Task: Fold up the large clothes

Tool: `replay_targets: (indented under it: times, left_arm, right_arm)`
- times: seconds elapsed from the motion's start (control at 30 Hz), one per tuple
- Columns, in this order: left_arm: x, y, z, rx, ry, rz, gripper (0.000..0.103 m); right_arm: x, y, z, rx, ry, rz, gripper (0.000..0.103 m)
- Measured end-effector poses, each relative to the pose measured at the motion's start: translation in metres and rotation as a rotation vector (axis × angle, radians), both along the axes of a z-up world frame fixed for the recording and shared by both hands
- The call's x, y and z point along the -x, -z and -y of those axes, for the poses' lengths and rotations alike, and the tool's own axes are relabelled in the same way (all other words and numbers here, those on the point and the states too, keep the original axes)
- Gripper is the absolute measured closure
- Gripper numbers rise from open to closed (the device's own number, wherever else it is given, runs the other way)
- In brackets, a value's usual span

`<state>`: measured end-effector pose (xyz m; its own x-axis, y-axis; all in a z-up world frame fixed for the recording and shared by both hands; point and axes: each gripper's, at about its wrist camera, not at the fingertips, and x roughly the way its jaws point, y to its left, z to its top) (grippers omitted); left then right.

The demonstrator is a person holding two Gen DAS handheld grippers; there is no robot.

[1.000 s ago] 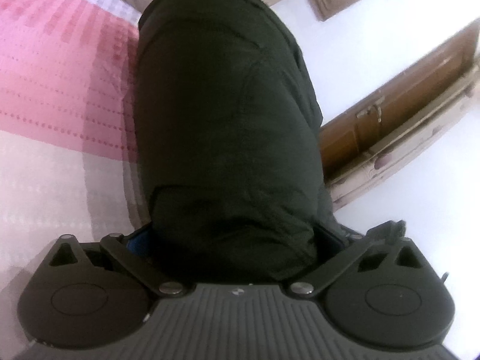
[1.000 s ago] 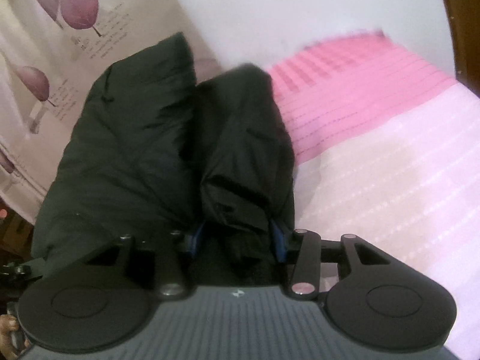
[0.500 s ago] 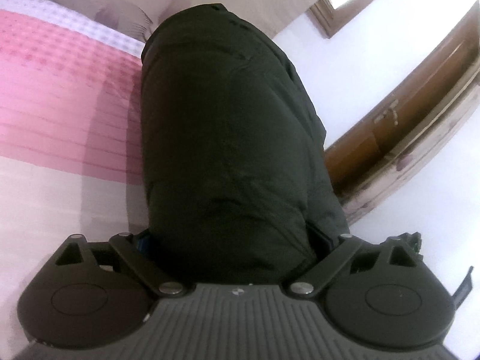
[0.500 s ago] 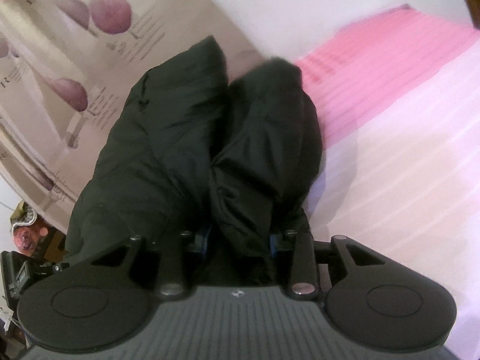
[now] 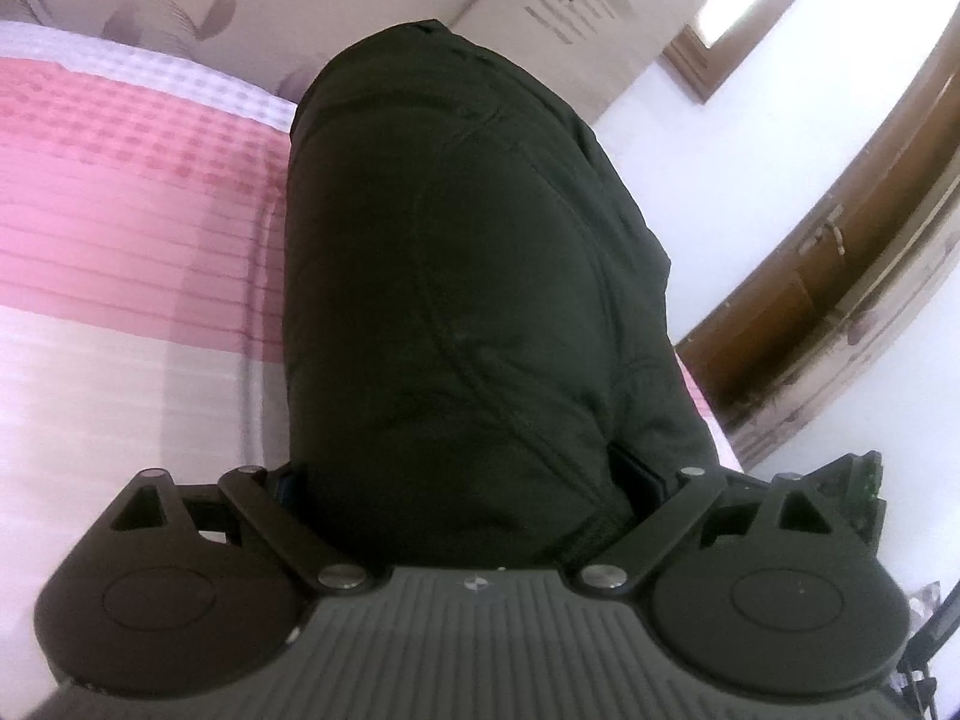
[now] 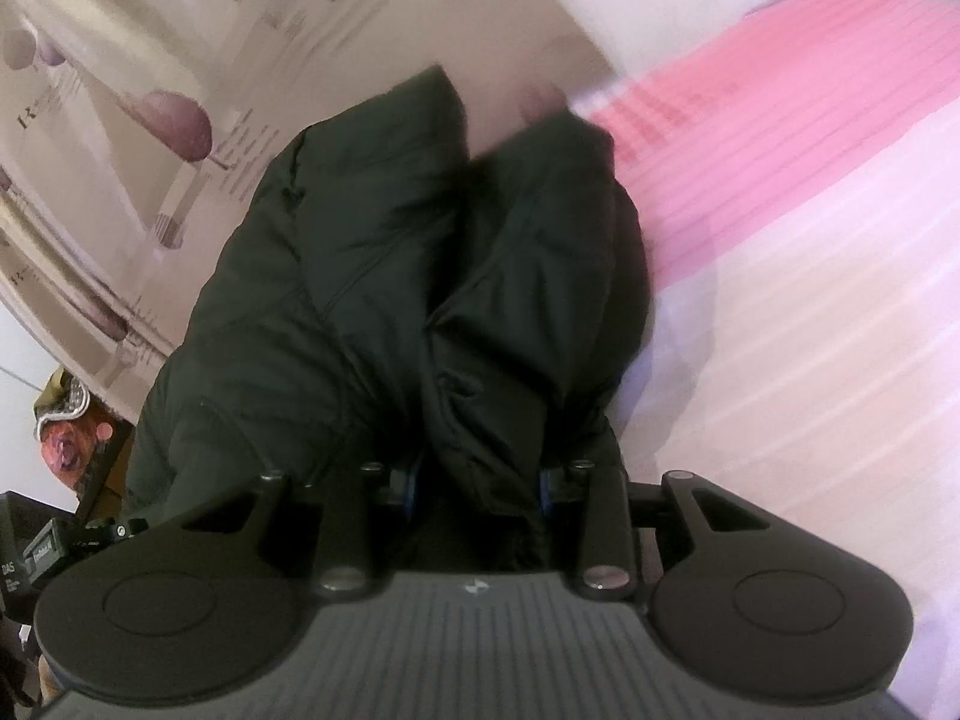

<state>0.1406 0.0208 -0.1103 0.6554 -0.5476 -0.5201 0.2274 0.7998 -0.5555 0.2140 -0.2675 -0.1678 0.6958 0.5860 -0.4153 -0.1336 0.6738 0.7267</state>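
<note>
Since the earlier frames, both views have tilted: more of the patterned curtain [image 6: 120,138] now shows behind the garment in the right wrist view, and the pink bedspread [image 6: 810,138] has slid to the far right. In the left wrist view the curtain also fills more of the far edge, and the wooden door frame [image 5: 840,276] has moved a little lower on the right.

The left tongs [image 5: 474,480] are spread wide but they grip the black padded garment [image 5: 468,276]; the thick cloth fills all the space between the two fingers and hides the pads. The garment hangs forward from these tongs as one broad, smooth bundle with a curved seam on it, and it covers the middle of the view. The bedspread [image 5: 120,228] lies to its left, with a pink band far and a pale band near.

The right tongs [image 6: 474,480] are closed much narrower on another part of the garment [image 6: 528,300]. A puffy fold is pinched between the blue-edged fingers [image 6: 545,489]. A second, larger lobe of the same garment bulges just to the left of this fold, outside the fingers, and the two lobes touch along a dark crease. The pink and pale stripes of the bed are blurred on the right
</note>
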Motion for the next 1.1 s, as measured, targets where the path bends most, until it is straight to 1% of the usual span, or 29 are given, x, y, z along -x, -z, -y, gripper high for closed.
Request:
replay_targets:
  times: [0.37,0.4,0.53,1.1]
  left_arm:
    - [0.018,-0.004,-0.04,-0.04,-0.065,0.021,0.011]
    - [0.02,-0.005,-0.044,-0.042,-0.071,0.023,0.011]
    - [0.024,-0.006,-0.055,-0.049,-0.091,0.025,0.011]
    - [0.036,-0.009,-0.078,-0.062,-0.134,0.031,0.011]
  right_arm:
    - [0.004,-0.002,-0.012,0.0,-0.036,-0.001,0.07]
    - [-0.002,-0.006,-0.017,-0.001,-0.039,-0.003,0.07]
    - [-0.002,-0.006,-0.02,-0.002,-0.052,-0.003,0.07]
    - [-0.004,-0.008,-0.029,0.0,-0.083,0.0,0.07]
